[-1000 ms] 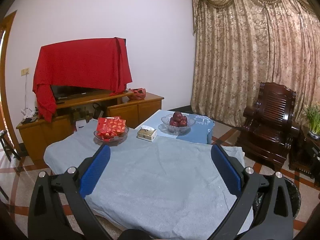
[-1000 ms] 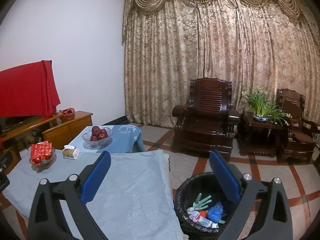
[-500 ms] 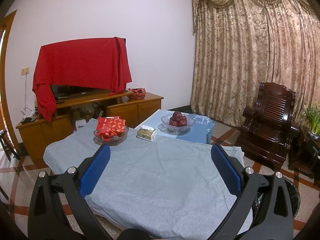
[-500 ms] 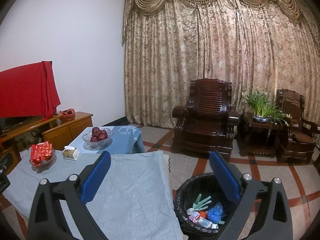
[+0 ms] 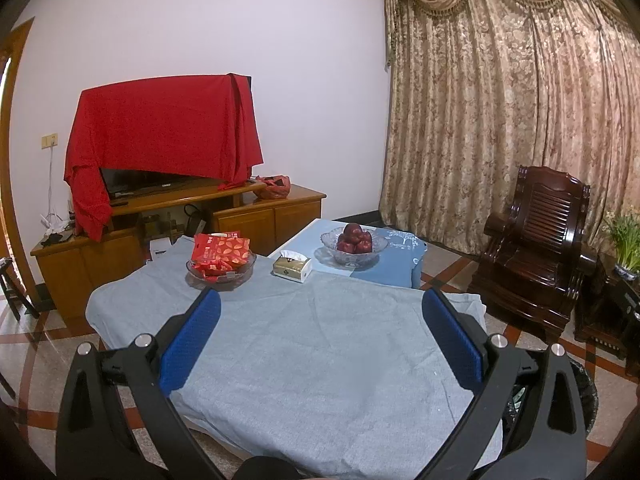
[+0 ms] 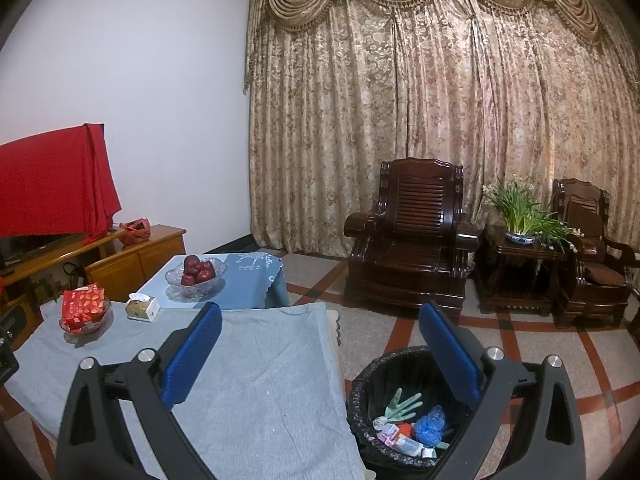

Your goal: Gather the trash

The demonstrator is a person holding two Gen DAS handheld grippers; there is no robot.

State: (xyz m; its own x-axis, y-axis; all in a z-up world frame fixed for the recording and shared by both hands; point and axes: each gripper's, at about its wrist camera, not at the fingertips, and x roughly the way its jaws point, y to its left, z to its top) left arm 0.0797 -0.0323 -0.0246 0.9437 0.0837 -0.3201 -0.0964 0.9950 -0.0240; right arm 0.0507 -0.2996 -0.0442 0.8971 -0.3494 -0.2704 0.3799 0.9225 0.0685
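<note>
A black-lined trash bin stands on the floor by the table's right edge. Inside lie a green glove, a blue mesh ball and small wrappers. My right gripper is open and empty, its right finger above the bin and its left over the cloth. My left gripper is open and empty above the grey tablecloth. The bin's rim peeks out at the lower right of the left wrist view.
On the table's far side sit a glass bowl of red packets, a tissue box and a bowl of apples. Dark wooden armchairs, a side table with a plant and a TV cabinet ring the room.
Both views have shifted only slightly. Both grippers stay open and empty.
</note>
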